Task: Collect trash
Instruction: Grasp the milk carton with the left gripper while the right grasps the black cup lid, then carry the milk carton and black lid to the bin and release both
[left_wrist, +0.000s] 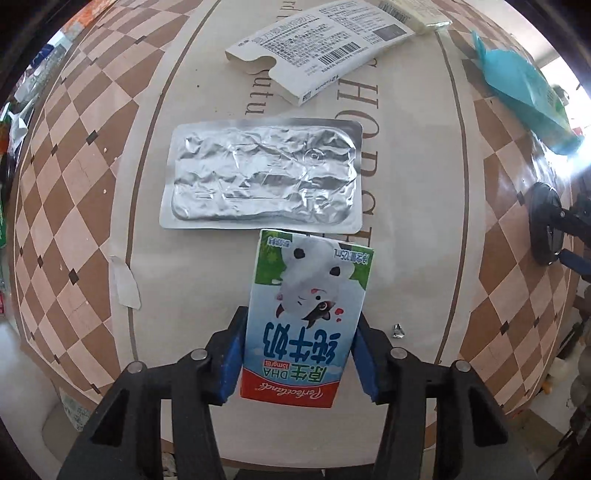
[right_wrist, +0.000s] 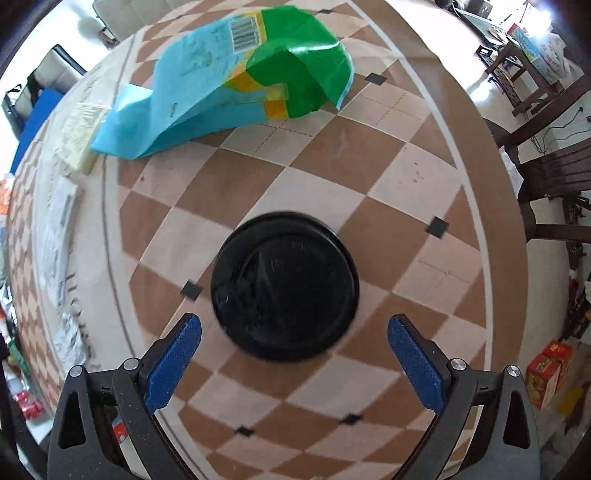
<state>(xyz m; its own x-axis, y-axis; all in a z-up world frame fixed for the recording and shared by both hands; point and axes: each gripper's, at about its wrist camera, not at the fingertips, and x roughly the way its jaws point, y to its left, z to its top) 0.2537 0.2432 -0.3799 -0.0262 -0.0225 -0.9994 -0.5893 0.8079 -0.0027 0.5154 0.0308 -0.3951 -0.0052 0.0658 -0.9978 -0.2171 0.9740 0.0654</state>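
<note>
Blue pads of my left claw (left_wrist: 299, 354) pinch a small milk carton (left_wrist: 308, 314) by its two sides, with its printed face turned up toward me and the print upside down from where I look. Just right of that claw a tiny scrap of foil (left_wrist: 398, 329) lies on the checkered tablecloth (left_wrist: 74, 206), and off to the left a strip of white tape (left_wrist: 125, 282) curls off the cloth. Right past the carton's far edge sits a crumpled silver blister sheet (left_wrist: 262, 173); I cannot tell whether the two touch. Farther ahead a flattened white box (left_wrist: 317, 48) with a barcode lies at a slant, and far to the right sits a blue and green bag (left_wrist: 524, 92).

My right claw (right_wrist: 294, 345) is spread wide and grips nothing. A round black lid (right_wrist: 285, 284) lies on the cloth just ahead of its fingertips and between their lines, touching neither pad. Well beyond the lid, ahead and to the left, the same bag (right_wrist: 229, 81) lies rumpled, its barcode facing up. Dark wooden chairs (right_wrist: 546, 173) stand past the table edge on the right.
</note>
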